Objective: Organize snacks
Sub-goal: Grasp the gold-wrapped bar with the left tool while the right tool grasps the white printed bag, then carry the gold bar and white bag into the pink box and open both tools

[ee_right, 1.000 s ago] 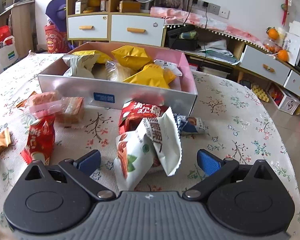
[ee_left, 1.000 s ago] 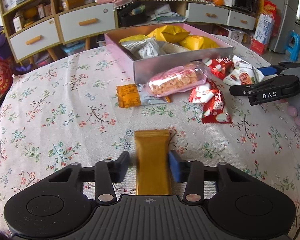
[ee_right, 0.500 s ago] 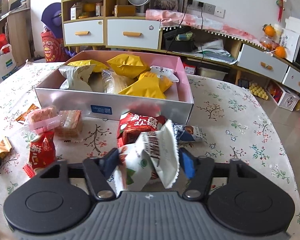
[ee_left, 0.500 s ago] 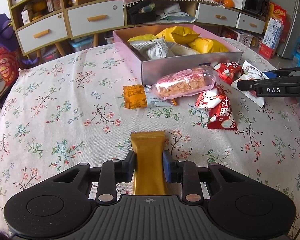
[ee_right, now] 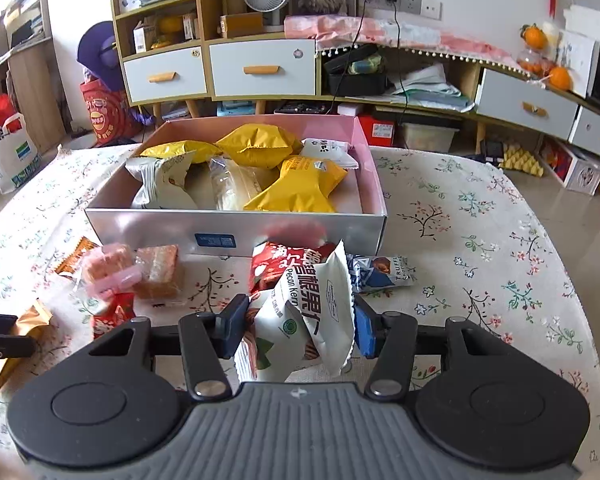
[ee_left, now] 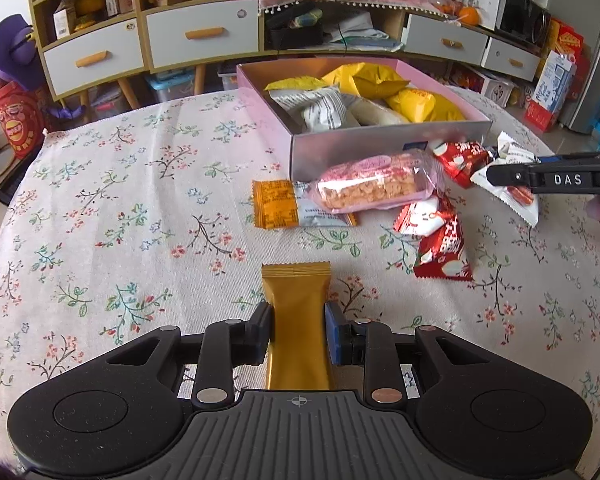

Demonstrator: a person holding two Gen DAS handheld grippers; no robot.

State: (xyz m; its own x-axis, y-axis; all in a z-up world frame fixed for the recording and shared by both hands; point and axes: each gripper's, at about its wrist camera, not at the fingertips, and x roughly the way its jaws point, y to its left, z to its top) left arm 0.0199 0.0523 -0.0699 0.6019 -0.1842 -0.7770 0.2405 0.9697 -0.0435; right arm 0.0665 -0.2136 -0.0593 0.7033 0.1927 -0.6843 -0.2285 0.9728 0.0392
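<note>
Both wrist views look low across the worktop (ee_left: 100, 208), sharing the snack box (ee_left: 380, 148) (ee_right: 236, 232) at upper centre.

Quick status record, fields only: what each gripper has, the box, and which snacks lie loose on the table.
left gripper: shut on gold bar
right gripper: shut on white pecan packet
box: open, partly filled with yellow and white packets
loose beside box: pink-wrapped cracker pack, orange-ended packet, red packets, blue truffle packet
table: floral cloth
</note>
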